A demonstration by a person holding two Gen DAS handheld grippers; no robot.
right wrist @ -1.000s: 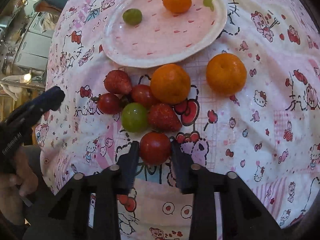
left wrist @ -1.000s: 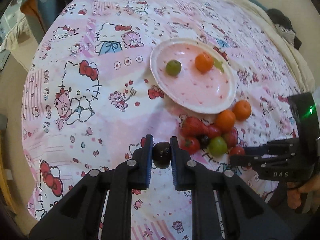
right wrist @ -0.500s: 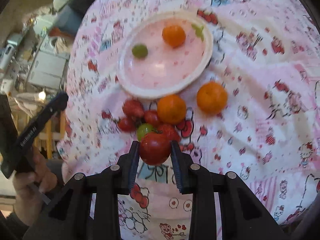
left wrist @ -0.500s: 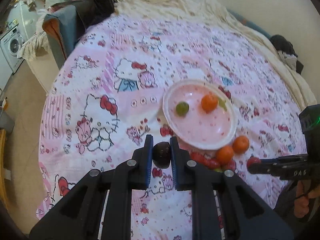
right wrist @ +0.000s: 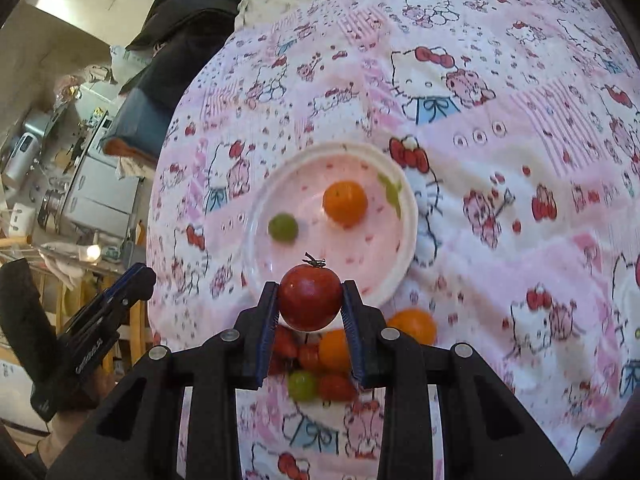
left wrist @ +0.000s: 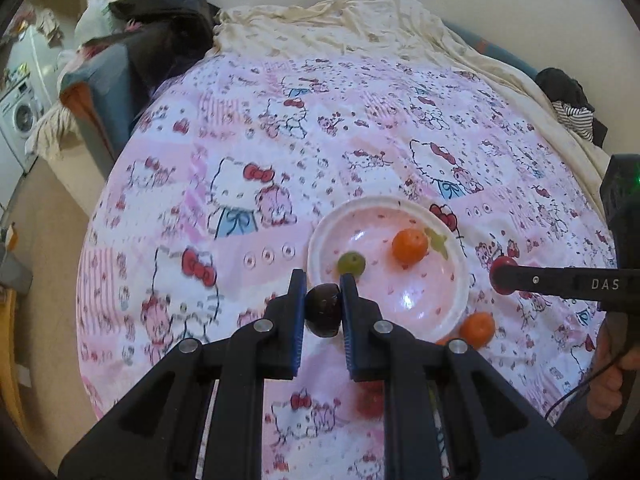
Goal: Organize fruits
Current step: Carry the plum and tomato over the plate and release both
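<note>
My left gripper [left wrist: 323, 307] is shut on a dark purple fruit [left wrist: 322, 310], held above the bed by the near-left rim of the pink plate [left wrist: 448, 312]. My right gripper [right wrist: 309, 300] is shut on a red tomato [right wrist: 309, 297], held above the plate's [right wrist: 256, 248] near rim. The plate holds a green grape [right wrist: 283, 227] and an orange tangerine [right wrist: 345, 203]. Below my right gripper lies a cluster of loose fruit on the sheet: tangerines [right wrist: 414, 325], a green grape [right wrist: 303, 385] and red fruits [right wrist: 336, 386]. The right gripper with the tomato also shows in the left wrist view [left wrist: 502, 276].
The fruit lies on a bed with a pink cartoon-cat sheet [left wrist: 240, 184]. Dark clothes and a pillow [left wrist: 160, 24] lie at the far left corner. A beige blanket [left wrist: 360, 20] runs along the wall. The bed's left edge drops to the floor.
Both grippers have risen higher with their fruits and moved toward the plate. The plate and loose fruit look smaller and farther below.
</note>
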